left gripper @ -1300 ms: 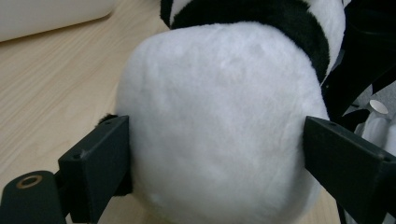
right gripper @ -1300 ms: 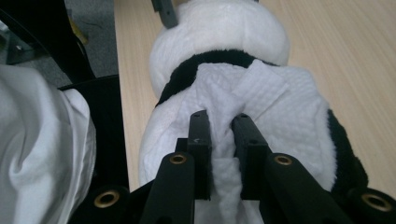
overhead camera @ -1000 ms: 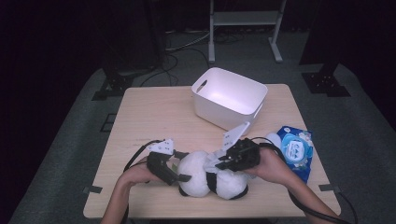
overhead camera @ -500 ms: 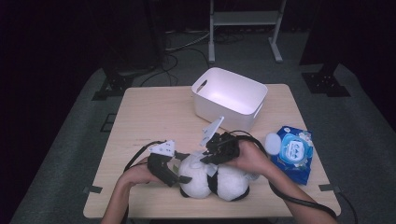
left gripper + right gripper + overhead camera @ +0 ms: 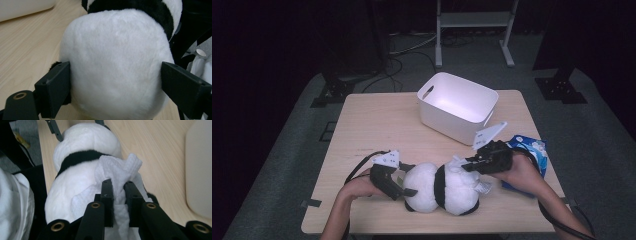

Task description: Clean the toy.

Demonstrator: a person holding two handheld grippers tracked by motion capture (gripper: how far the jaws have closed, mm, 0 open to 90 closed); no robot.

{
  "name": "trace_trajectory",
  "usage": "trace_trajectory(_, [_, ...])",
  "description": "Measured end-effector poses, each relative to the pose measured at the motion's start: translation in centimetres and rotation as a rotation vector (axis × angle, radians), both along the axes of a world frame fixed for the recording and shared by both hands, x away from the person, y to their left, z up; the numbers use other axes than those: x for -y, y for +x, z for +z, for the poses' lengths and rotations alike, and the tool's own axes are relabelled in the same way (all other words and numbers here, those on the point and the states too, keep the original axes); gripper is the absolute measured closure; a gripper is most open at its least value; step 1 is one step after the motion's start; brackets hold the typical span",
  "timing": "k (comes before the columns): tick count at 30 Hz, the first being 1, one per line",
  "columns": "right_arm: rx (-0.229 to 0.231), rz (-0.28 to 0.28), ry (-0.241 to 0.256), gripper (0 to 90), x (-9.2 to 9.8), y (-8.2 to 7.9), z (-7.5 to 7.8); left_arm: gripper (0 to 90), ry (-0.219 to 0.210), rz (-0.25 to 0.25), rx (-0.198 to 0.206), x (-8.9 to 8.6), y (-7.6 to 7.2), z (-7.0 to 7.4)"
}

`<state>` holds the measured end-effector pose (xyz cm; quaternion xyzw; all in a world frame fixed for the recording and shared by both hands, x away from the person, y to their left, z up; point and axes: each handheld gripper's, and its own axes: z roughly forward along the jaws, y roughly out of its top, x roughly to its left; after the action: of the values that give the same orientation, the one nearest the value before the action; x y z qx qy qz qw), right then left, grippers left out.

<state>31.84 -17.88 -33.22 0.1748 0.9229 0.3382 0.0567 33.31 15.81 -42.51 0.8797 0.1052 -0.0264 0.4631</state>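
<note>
Near the front edge of the wooden counter [image 5: 377,125]: one panda plush [image 5: 439,187], lying on its side, long axis running left to right across the counter. Which end is the head, not clear from these views.

At its left end, the left gripper [image 5: 407,189], spread wide around the round white part of the plush [image 5: 115,67], both pads pressed against the fur on either side, so grasping the plush. In the left gripper view, a black band across the plush just beyond that white bulge.

At the right end, the right gripper [image 5: 466,165], clenched on one crumpled white wet wipe [image 5: 117,173], the wipe resting on top of the plush's white body.

Further back, right of centre: one white plastic bin [image 5: 458,107] with a cut-out handle, open side up, inside bare.

At the counter's right edge, just beside the right hand: one blue wet-wipe pack [image 5: 528,150].
</note>
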Motion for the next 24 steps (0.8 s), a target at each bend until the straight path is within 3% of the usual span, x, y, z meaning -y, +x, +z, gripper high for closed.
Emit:
trace_trajectory(1, [-0.011, -0.026, 0.015, 78.8, 1.4, -0.4, -0.4, 11.1, -0.002, 0.002, -0.003, 0.0, 0.0, 0.0])
trace_trajectory(5, [-0.036, -0.061, 0.038, 78.8, 3.1, -0.8, -1.4, 11.1, -0.002, 0.001, -0.004, 0.0, 0.0, 0.0])
trace_trajectory(12, [-0.030, -0.056, 0.044, 78.8, 2.9, -0.7, -1.2, 10.9, -0.003, 0.000, -0.006, 0.0, 0.0, 0.0])
trace_trajectory(18, [-0.007, 0.006, 0.026, 78.8, -0.3, 0.1, -0.1, 10.9, -0.001, 0.000, -0.002, 0.0, 0.0, 0.0])
trace_trajectory(20, [-0.015, 0.045, -0.006, 78.8, -2.6, 0.7, -0.1, 10.9, -0.003, 0.002, -0.005, 0.0, 0.0, 0.0])
trace_trajectory(24, [-0.025, 0.074, -0.034, 78.8, -4.7, 1.2, -0.4, 10.9, -0.001, 0.001, -0.004, 0.0, 0.0, 0.0])
